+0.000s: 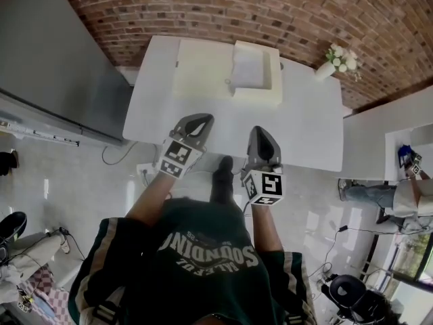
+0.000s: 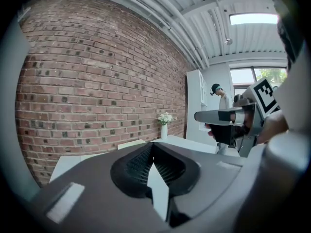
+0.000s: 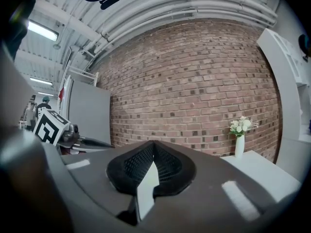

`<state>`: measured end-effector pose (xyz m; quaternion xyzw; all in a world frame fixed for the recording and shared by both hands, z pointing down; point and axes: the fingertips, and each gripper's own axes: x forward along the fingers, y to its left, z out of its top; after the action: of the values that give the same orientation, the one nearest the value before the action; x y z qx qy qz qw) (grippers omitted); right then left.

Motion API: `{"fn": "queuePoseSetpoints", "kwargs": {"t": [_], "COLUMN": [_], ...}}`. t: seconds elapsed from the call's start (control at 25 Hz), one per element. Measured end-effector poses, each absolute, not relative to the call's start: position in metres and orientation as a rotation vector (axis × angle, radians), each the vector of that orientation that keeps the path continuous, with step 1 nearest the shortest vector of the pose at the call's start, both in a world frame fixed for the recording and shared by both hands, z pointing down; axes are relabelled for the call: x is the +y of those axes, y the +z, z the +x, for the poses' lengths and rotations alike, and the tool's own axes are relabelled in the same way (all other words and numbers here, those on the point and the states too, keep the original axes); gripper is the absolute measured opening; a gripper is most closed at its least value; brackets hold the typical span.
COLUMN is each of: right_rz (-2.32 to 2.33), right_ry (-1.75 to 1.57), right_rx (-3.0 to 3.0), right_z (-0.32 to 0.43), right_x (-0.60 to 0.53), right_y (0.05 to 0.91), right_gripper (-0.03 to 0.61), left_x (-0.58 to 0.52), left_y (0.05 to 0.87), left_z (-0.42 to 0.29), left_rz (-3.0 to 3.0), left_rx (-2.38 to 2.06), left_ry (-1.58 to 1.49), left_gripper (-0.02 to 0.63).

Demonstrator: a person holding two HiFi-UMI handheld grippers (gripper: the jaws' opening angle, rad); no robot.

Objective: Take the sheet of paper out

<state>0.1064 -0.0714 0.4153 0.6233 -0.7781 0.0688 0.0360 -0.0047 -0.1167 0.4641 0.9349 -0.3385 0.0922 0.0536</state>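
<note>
The left hand-held gripper (image 1: 200, 119) and right hand-held gripper (image 1: 261, 131) are both closed tight and empty, side by side over the white tabletop's (image 1: 308, 131) near edge; the sheet of paper (image 1: 248, 65) sits at the right end of a cream box (image 1: 201, 73) farther back

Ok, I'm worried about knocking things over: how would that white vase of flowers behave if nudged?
The vase looks tall and narrow, with flowers on top, so it would probably tip rather than slide. It stands near the far right corner of the table, so a fall might carry it off the edge. It may be breakable; the material isn't clear.
</note>
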Motion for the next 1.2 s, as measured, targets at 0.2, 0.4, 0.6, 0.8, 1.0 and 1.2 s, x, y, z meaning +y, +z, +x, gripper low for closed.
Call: {"fn": "queuePoseSetpoints", "kwargs": {"t": [0.2, 0.4, 0.6, 0.8, 1.0, 1.2], "right_rz": [1.828, 1.746, 1.671, 1.601, 1.578, 1.634], "right_ry": [0.22, 0.216, 0.24, 0.281, 0.289, 0.285], "right_rx": [-2.451, -2.506, -2.558, -2.593, -2.605, -2.57], "right_z": [0.137, 0.162, 0.184, 0.184, 0.174, 0.178], "right_x": [-0.135, -0.194, -0.238, -0.269, -0.289, -0.304], "right_y": [0.417, 0.414, 0.415, 0.424, 0.425, 0.424], "right_gripper": [0.0, 0.0, 0.0, 0.0, 0.0, 0.0], "left_x": [-0.171, -0.226, -0.264, -0.291, -0.312, -0.323], "left_y": [0.467, 0.467, 0.46, 0.45, 0.446, 0.447], "left_z": [0.024, 0.053, 0.08, 0.096, 0.096, 0.097], "left_rz": [2.783, 2.759, 2.728, 2.72, 2.726, 2.746], "left_rx": [-1.109, -1.18, -1.239, -1.262, -1.256, -1.212], "left_ry": [0.295, 0.29, 0.297, 0.337, 0.34, 0.334], "left_gripper": [0.011, 0.011, 0.011, 0.011, 0.011, 0.011]}}
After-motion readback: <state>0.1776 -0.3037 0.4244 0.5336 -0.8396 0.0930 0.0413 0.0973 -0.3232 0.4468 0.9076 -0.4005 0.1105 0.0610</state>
